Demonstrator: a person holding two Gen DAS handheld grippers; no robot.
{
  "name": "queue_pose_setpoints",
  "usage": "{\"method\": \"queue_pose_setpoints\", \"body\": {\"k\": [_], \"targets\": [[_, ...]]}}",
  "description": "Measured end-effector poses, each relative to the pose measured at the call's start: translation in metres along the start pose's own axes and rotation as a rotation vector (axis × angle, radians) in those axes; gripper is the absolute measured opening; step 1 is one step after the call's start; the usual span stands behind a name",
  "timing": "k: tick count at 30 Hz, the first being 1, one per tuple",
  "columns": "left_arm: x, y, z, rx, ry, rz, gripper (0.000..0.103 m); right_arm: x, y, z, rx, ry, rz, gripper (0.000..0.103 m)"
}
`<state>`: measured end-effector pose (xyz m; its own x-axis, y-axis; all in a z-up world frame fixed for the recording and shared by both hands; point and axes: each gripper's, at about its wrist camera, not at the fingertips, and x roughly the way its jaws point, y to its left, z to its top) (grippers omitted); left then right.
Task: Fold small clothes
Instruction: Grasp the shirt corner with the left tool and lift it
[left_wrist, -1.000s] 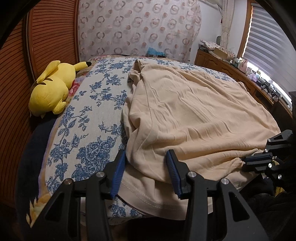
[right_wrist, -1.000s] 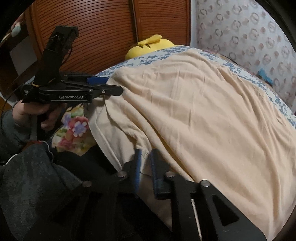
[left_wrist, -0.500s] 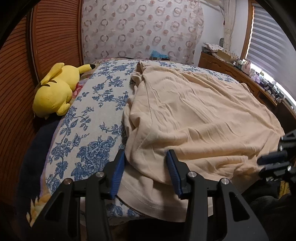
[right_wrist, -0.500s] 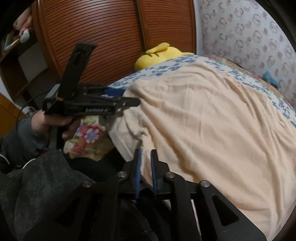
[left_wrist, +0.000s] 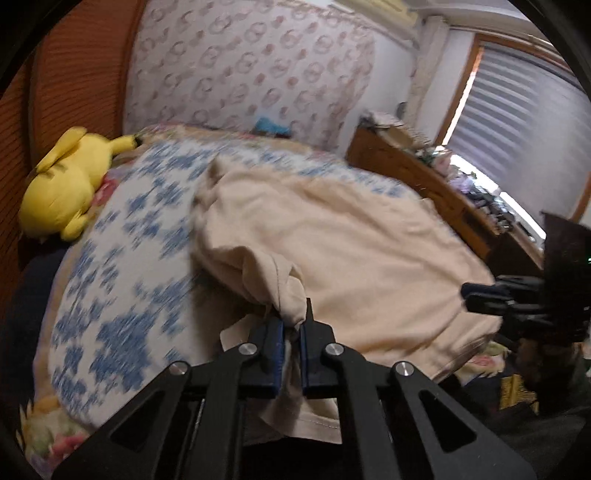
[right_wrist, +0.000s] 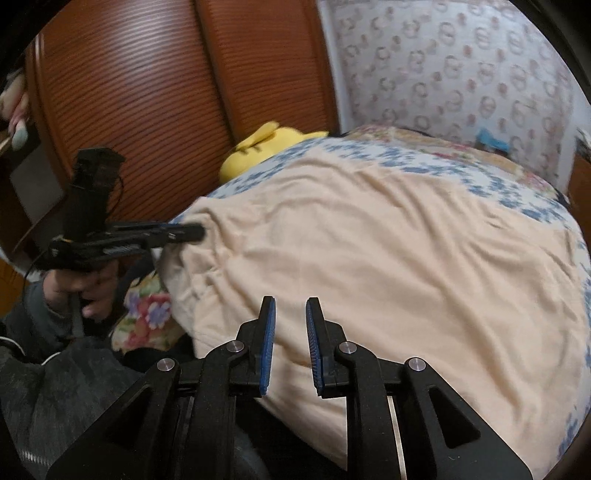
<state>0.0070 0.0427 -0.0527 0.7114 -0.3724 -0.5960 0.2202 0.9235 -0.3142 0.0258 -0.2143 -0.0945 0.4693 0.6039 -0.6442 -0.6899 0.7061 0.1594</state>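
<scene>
A beige T-shirt (left_wrist: 347, 243) lies spread over the blue-flowered bedspread (left_wrist: 122, 266); it also fills the right wrist view (right_wrist: 388, 258). My left gripper (left_wrist: 291, 325) is shut on a bunched fold of the shirt's near left hem and lifts it off the bed. My right gripper (right_wrist: 290, 325) is open a little, above the shirt's near edge, with nothing between the pads. Each gripper shows in the other's view: the right one (left_wrist: 480, 295) at the shirt's right edge, the left one (right_wrist: 177, 232) at the left corner.
A yellow plush toy (left_wrist: 62, 188) lies at the bed's left side against a wooden slatted wall (right_wrist: 147, 92). A wooden shelf with small items (left_wrist: 443, 177) runs along the window on the right. A dark garment (right_wrist: 55, 398) sits at the near left.
My left gripper closed on the shirt's hem and lifted it, bunching the cloth. My right gripper opened, letting go of the near edge, and rose above the shirt.
</scene>
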Motion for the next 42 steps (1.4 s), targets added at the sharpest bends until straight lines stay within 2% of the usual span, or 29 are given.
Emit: {"method": "queue_pose_setpoints", "body": {"k": [7, 16, 23, 27, 30, 35, 39, 41, 42], "targets": [[0.019, -0.067, 0.049, 0.137, 0.000, -0.150, 0.003, -0.041, -0.044, -0.016, 0.085, -0.059, -0.111, 0.015], [0.060, -0.190, 0.109, 0.366, 0.046, -0.304, 0.003, -0.101, -0.096, -0.045, 0.178, -0.119, -0.266, 0.015], [0.080, -0.286, 0.122, 0.520, 0.088, -0.406, 0.003, -0.147, -0.128, -0.071, 0.247, -0.171, -0.379, 0.015], [0.099, -0.316, 0.117, 0.563, 0.154, -0.432, 0.003, -0.166, -0.145, -0.085, 0.295, -0.185, -0.420, 0.015], [0.107, -0.318, 0.113, 0.583, 0.181, -0.424, 0.013, -0.174, -0.152, -0.089, 0.308, -0.184, -0.438, 0.015], [0.104, -0.299, 0.112, 0.580, 0.156, -0.382, 0.042, -0.173, -0.154, -0.091, 0.308, -0.177, -0.442, 0.015], [0.106, -0.264, 0.112, 0.547, 0.151, -0.331, 0.048, -0.166, -0.154, -0.089, 0.298, -0.167, -0.437, 0.015], [0.106, -0.245, 0.110, 0.534, 0.144, -0.293, 0.058, -0.160, -0.154, -0.086, 0.291, -0.161, -0.433, 0.015], [0.106, -0.235, 0.108, 0.529, 0.138, -0.272, 0.059, -0.157, -0.153, -0.083, 0.284, -0.158, -0.427, 0.015]]}}
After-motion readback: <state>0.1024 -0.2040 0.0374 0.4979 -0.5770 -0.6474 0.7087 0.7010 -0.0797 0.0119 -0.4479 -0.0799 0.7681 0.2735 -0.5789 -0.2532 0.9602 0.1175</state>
